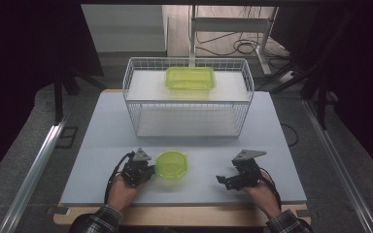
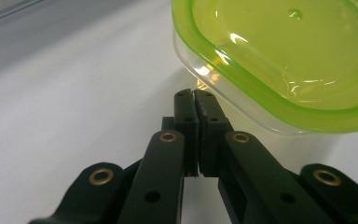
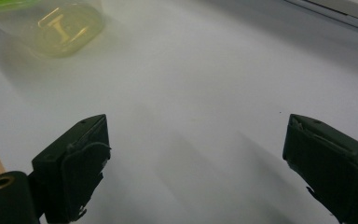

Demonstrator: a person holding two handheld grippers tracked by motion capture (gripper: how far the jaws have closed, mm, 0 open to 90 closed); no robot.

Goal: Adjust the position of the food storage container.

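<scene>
So your table [image 1: 102, 145] carries the wire basket [image 1: 187, 99] at its far side, a rectangular green container [image 1: 190, 78] resting on the basket's upper shelf. Nearer you than the basket sits the small lidded green tub [image 1: 172, 164], and the left gripper [image 1: 148, 167] sits just beside it, jaws closed on nothing, tips at its rim. Well to the right of the basket's front, your right gripper [image 1: 226, 180] idles with jaws wide apart. You seem to be approaching the tub; next, open the left jaws to straddle its wall
</scene>
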